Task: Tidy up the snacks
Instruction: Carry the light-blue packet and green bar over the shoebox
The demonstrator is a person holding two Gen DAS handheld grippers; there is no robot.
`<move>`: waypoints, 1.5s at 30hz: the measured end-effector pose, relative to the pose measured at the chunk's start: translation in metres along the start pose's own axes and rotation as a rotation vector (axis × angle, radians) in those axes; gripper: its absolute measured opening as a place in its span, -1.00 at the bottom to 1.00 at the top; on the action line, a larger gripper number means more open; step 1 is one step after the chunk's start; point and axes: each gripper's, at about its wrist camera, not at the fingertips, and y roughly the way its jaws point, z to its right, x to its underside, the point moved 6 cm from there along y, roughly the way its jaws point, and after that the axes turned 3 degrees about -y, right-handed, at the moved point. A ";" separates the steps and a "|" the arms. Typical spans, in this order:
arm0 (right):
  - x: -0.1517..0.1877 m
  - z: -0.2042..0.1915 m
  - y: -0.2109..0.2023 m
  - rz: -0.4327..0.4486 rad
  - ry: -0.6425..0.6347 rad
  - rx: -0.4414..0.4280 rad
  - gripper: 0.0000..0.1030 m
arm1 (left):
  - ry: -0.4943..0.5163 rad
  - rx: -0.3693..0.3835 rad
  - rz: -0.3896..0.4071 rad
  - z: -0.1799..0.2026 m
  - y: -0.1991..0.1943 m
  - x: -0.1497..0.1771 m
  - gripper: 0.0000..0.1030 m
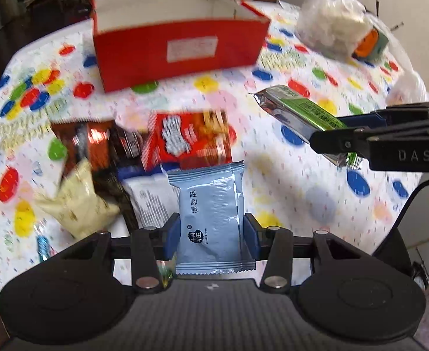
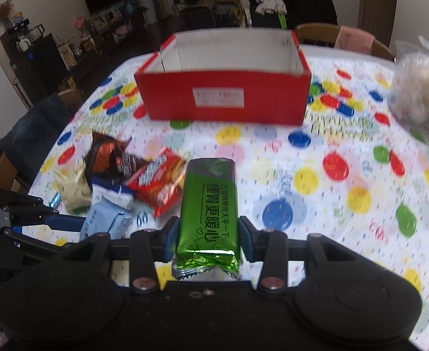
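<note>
Gripping one snack each, the left gripper [image 1: 210,234] pinches a pale blue packet [image 1: 210,210] and the right gripper [image 2: 208,235] a green bar [image 2: 208,204], both above the tablecloth [image 2: 302,152]. Next, seemingly: carry them forward into the open red box [image 2: 223,99].

A pale blue foil snack packet [image 1: 210,213] and a green foil biscuit pack [image 2: 208,210] are both lifted; at twelve o'clock stands an open red cardboard box [image 2: 226,99], with loose wrapped snacks [image 2: 155,181] heaped at ten o'clock.
</note>
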 end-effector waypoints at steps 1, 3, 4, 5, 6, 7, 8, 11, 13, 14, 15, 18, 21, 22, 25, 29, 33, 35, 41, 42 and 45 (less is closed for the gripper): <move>-0.006 0.002 -0.002 0.010 -0.002 0.000 -0.20 | -0.006 -0.002 0.010 0.000 -0.003 -0.006 -0.13; -0.018 0.005 -0.005 0.031 -0.003 0.001 -0.20 | -0.017 -0.019 0.037 0.000 -0.008 -0.021 -0.13; -0.024 0.008 -0.006 0.043 -0.005 0.005 -0.20 | -0.023 -0.030 0.047 0.000 -0.010 -0.029 -0.13; -0.031 0.010 -0.007 0.054 -0.008 0.010 -0.20 | -0.032 -0.040 0.056 0.000 -0.012 -0.038 -0.13; -0.037 0.013 -0.008 0.065 -0.010 0.014 -0.20 | -0.041 -0.047 0.069 -0.001 -0.014 -0.046 -0.13; -0.044 0.016 -0.009 0.076 -0.010 0.017 -0.20 | -0.052 -0.050 0.082 -0.002 -0.015 -0.055 -0.13; -0.051 0.019 -0.009 0.087 -0.011 0.020 -0.20 | -0.062 -0.051 0.091 -0.003 -0.017 -0.063 -0.13; -0.073 0.028 -0.010 0.118 -0.017 0.031 -0.20 | -0.085 -0.051 0.115 -0.005 -0.019 -0.089 -0.13; -0.086 0.035 -0.008 0.134 -0.015 0.031 -0.20 | -0.092 -0.061 0.129 -0.006 -0.021 -0.105 -0.13; -0.093 0.038 -0.007 0.140 -0.014 0.031 -0.20 | -0.098 -0.066 0.136 -0.007 -0.021 -0.114 -0.13; -0.100 0.041 -0.005 0.144 -0.014 0.031 -0.20 | -0.105 -0.071 0.141 -0.008 -0.020 -0.122 -0.13; -0.118 0.051 0.003 0.149 -0.018 0.038 -0.20 | -0.139 -0.097 0.161 -0.015 -0.018 -0.146 -0.13; -0.137 0.060 0.013 0.149 -0.028 0.042 -0.20 | -0.183 -0.117 0.167 -0.024 -0.013 -0.169 -0.13; -0.142 0.064 0.016 0.149 -0.033 0.042 -0.20 | -0.196 -0.121 0.167 -0.027 -0.011 -0.177 -0.13; -0.161 0.076 0.029 0.143 -0.034 0.043 -0.20 | -0.217 -0.143 0.171 -0.034 -0.003 -0.201 -0.13; -0.185 0.090 0.049 0.125 -0.043 0.045 -0.20 | -0.230 -0.180 0.174 -0.042 0.009 -0.232 -0.13; -0.204 0.100 0.071 0.096 -0.064 0.047 -0.20 | -0.252 -0.211 0.163 -0.050 0.025 -0.258 -0.13; -0.211 0.104 0.083 0.074 -0.073 0.040 -0.20 | -0.260 -0.216 0.142 -0.053 0.036 -0.269 -0.13; -0.226 0.110 0.118 0.010 -0.081 0.015 -0.20 | -0.282 -0.257 0.084 -0.065 0.067 -0.292 -0.13; -0.227 0.110 0.124 0.002 -0.075 0.011 -0.20 | -0.289 -0.260 0.074 -0.067 0.073 -0.294 -0.13; -0.230 0.108 0.142 -0.032 -0.067 0.003 -0.20 | -0.312 -0.265 0.043 -0.073 0.087 -0.298 -0.13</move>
